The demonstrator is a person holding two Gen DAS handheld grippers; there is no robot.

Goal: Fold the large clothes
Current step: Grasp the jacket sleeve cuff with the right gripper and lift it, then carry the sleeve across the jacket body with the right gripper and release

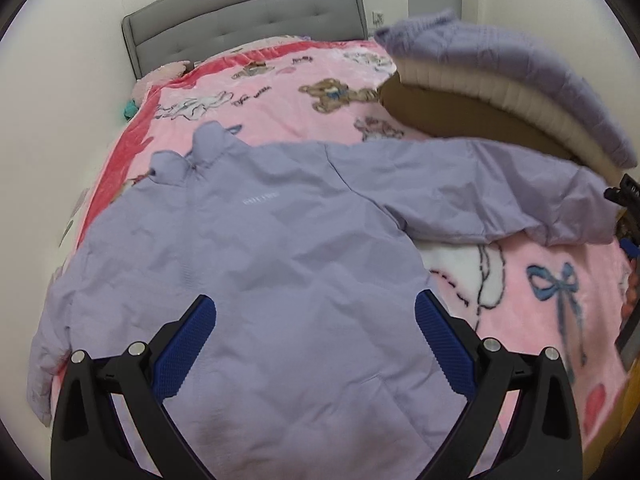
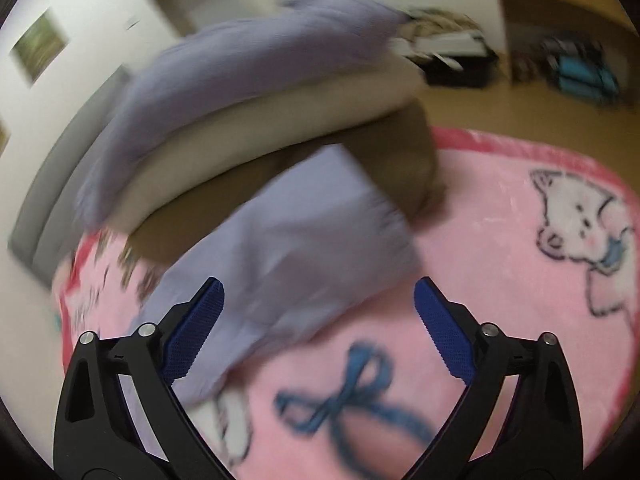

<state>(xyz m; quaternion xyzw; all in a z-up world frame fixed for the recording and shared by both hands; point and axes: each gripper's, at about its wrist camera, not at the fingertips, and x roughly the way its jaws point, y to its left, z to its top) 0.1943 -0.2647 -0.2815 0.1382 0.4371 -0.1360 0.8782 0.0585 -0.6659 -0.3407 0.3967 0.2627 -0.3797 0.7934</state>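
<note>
Blue-padded left gripper (image 1: pixel 316 312) gapes empty over the lavender jacket (image 1: pixel 256 240); right gripper (image 2: pixel 319 296) likewise wide, empty.

A bed with a grey padded headboard (image 1: pixel 244 8) is standing against a white wall (image 1: pixel 60 80), and a pink cartoon blanket (image 1: pixel 288 104) is covering it. A framed picture (image 2: pixel 38 48) is hanging on the wall. Beyond the bed, a tan floor (image 2: pixel 520 108) is showing, with blurred clutter (image 2: pixel 452 56) lying on it.
</note>
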